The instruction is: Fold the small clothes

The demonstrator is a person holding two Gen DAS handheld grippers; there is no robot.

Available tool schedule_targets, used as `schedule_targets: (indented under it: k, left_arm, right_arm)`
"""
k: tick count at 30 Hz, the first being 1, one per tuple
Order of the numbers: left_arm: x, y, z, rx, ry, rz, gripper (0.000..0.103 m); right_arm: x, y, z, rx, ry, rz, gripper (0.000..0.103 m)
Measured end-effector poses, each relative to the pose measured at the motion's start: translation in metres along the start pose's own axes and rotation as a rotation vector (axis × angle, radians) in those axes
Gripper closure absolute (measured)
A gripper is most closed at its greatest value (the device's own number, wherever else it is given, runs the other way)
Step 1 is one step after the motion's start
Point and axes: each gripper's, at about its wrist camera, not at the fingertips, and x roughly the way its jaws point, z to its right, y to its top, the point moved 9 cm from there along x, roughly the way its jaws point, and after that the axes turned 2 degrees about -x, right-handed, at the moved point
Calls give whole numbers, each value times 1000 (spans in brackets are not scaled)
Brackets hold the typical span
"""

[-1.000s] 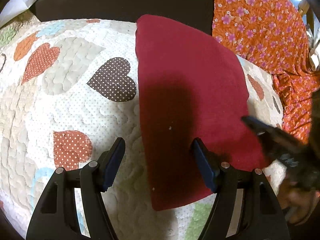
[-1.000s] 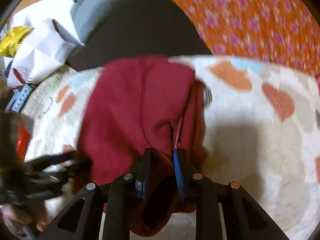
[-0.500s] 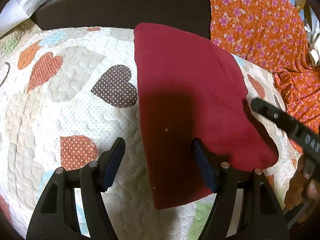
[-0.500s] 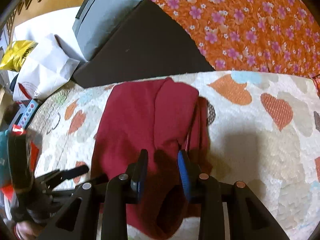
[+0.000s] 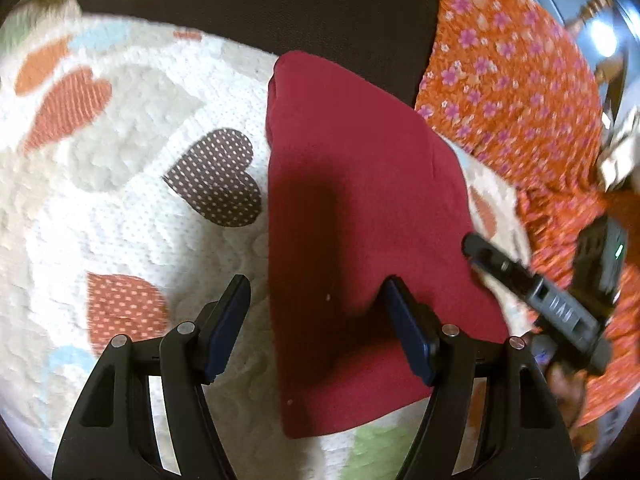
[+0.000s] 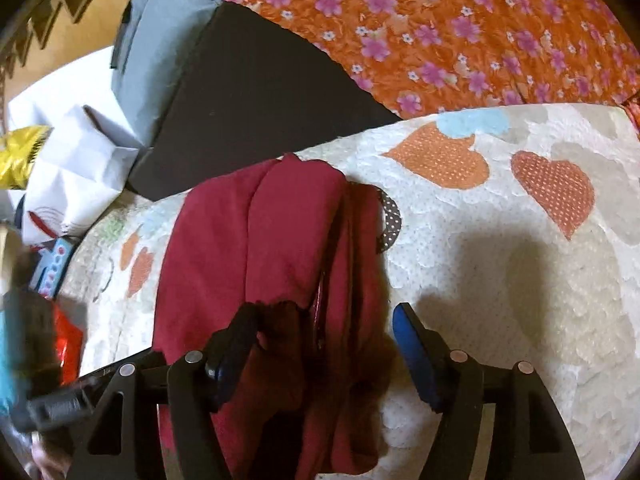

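Note:
A dark red garment (image 5: 360,200) lies folded into a long strip on a white quilt with hearts (image 5: 120,208). My left gripper (image 5: 316,312) is open just above its near left edge, holding nothing. The right gripper shows at the right of the left wrist view (image 5: 520,276). In the right wrist view the red garment (image 6: 260,248) lies in folds under my right gripper (image 6: 324,340), which is open with the cloth loose between its fingers. The left gripper is a blur at the lower left of the right wrist view.
An orange flowered cloth (image 5: 520,100) lies beyond the quilt (image 6: 500,280), also in the right wrist view (image 6: 460,28). A dark cushion (image 6: 248,100), a grey pillow (image 6: 160,28) and white bags (image 6: 76,160) lie at the back left.
My right gripper has opened and let go of the red garment, then drawn back. The garment's right flap now lies folded over. My left gripper stayed open, shifting slightly.

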Motion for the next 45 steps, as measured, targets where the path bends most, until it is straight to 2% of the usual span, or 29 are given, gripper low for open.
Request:
schedule_targets:
  k: [1, 3, 7, 11, 15, 16, 17, 19, 21, 23, 27, 32, 34, 36, 38, 41, 43, 45]
  left_arm:
    - [2, 2, -2, -20, -18, -7, 32]
    - [6, 7, -6, -51, -44, -12, 24]
    - [15, 25, -9, -66, -68, 27, 23]
    - [32, 33, -3, -64, -113, 9, 21]
    - [45, 33, 2, -55, -120, -5, 14]
    - [45, 32, 3, -46, -118, 2, 14]
    - [45, 31, 6, -24, -116, 8, 15]
    - [44, 26, 14, 34, -129, 4, 31]
    - [37, 25, 19, 84, -96, 28, 40]
    - [26, 22, 23, 110, -89, 25, 45]
    - [-6, 9, 19, 119, -65, 2, 45]
    - [-55, -26, 2, 139, -12, -18, 45]
    - [-66, -42, -9, 139, 17, -23, 45]
    - [-65, -64, -26, 134, 80, -51, 45]
    - [-54, -82, -44, 131, 154, -94, 45]
    - [-66, -85, -46, 131, 175, -42, 43]
    - [-78, -84, -42, 154, 209, -8, 43]
    - [-93, -85, -39, 166, 241, 61, 43]
  right_arm:
    - [3, 0, 1, -2, 15, -8, 35]
    - [13, 2, 3, 10, 57, -21, 35]
    - [34, 6, 7, 68, 148, -28, 29]
    - [40, 10, 11, 110, 191, -21, 27]
    - [46, 10, 7, 94, 210, -6, 23]
    - [46, 10, 5, 88, 214, -3, 27]
    - [47, 10, 2, 79, 222, -8, 37]
    - [45, 9, -4, 68, 221, -7, 52]
    - [37, 9, -12, 34, 187, 7, 58]
    - [25, 10, -21, 21, 172, 21, 61]
    - [-5, 1, -51, -11, 210, 25, 61]
    - [-33, -37, -84, -2, 263, 3, 61]
    - [-35, -58, -96, 0, 287, -15, 60]
    - [-27, -80, -102, -7, 284, -68, 55]
    - [-11, -103, -96, -7, 213, -164, 54]
    - [-27, -104, -90, 34, 216, -124, 52]
    - [-48, -91, -91, 18, 200, -57, 51]
    - [-59, -77, -94, -1, 184, -15, 51]
